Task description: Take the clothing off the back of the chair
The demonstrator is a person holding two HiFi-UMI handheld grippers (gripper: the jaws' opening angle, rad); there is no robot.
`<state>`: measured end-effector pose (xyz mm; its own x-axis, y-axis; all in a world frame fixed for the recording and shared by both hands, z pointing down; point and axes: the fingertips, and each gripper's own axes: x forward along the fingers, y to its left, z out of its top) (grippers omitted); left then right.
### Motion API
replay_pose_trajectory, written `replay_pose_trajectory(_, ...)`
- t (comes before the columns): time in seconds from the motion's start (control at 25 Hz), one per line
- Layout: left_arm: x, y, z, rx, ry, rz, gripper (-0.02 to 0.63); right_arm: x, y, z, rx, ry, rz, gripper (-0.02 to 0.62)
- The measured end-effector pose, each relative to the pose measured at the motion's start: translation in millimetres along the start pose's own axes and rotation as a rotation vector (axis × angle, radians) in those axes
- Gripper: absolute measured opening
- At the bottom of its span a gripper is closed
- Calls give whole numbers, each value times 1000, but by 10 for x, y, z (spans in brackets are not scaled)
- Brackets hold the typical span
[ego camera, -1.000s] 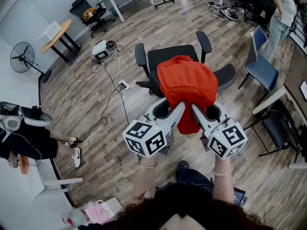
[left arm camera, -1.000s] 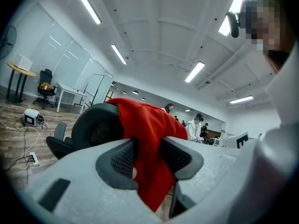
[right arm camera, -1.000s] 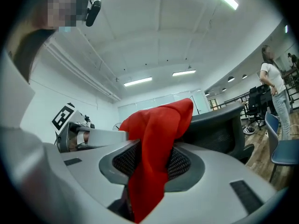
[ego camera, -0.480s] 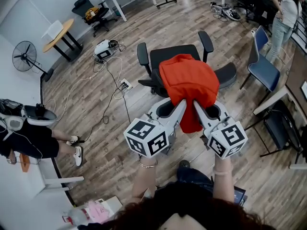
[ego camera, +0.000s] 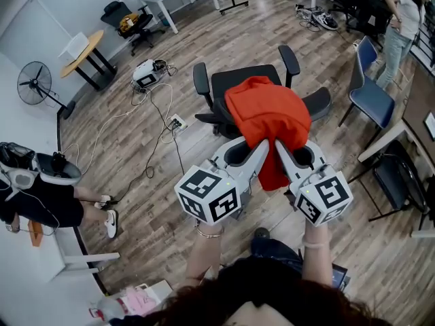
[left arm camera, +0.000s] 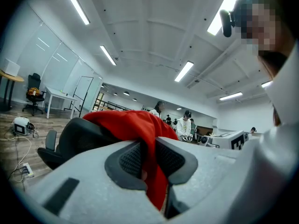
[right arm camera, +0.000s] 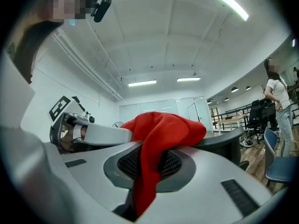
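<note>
A red garment (ego camera: 268,114) is draped over the back of a black office chair (ego camera: 238,80) and hangs down toward me. My left gripper (ego camera: 259,146) grips the hanging cloth on its left side. In the left gripper view a fold of the garment (left arm camera: 126,125) is pinched between the pads of the left gripper (left arm camera: 148,160), whose jaws are still closing. My right gripper (ego camera: 278,146) holds the cloth just to the right. In the right gripper view the garment (right arm camera: 163,125) runs down between the pressed pads of the right gripper (right arm camera: 149,164).
A blue chair (ego camera: 370,97) stands at the right by a desk edge. Cables and a power strip (ego camera: 175,121) lie on the wood floor to the chair's left. A seated person (ego camera: 41,195) is at the far left, a fan (ego camera: 34,83) behind, and another person (ego camera: 401,19) at the top right.
Both grippers' jaws have closed on the garment's hanging part. Both have risen slightly with the cloth in them.
</note>
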<state>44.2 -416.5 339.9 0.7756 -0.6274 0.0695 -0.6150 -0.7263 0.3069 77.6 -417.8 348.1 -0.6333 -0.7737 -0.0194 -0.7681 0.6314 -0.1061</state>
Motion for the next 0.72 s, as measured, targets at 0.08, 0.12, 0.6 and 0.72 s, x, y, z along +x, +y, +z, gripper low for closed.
replay_pose_trajectory(0.08,-2,-38,50,-3,-7,-7,64,-15,9,58,-10,-10,-2,43)
replay_pose_trajectory(0.12,-2,-60,78,-3,-12,-11,64,-23,13,92,-16,-16,-2,43)
replay_pose_trajectory(0.6,-134,-332,330,31,-86,-38,64,-180,160,417,-87,-88,8,43)
replay_pose_trajectory(0.72,-164,-401,367,44,-104,-43,63,-233,193,479,-107,-99,9,43)
